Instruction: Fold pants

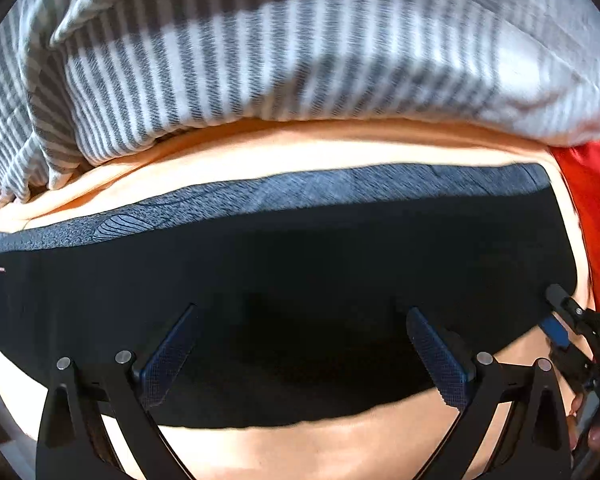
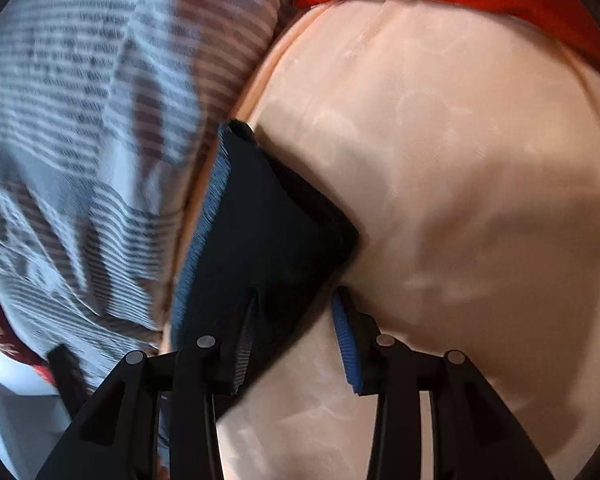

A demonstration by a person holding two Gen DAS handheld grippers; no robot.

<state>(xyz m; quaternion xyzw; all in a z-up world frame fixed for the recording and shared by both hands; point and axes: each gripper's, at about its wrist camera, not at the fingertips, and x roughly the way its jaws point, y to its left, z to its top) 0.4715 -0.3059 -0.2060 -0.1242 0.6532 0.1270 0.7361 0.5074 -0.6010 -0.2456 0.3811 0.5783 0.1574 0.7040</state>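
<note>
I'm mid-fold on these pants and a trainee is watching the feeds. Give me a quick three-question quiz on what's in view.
1. True or false: the left claw is clamped on the pants.
2. Pick one: the pants lie on A) a striped blanket, B) a peach sheet, C) a red cloth.
3. Short answer: in the left wrist view, is the blue-grey band on the near or the far edge of the pants?

Key: 1 false, its jaws stand wide open above the fabric. 2 B. 3 far.
</note>
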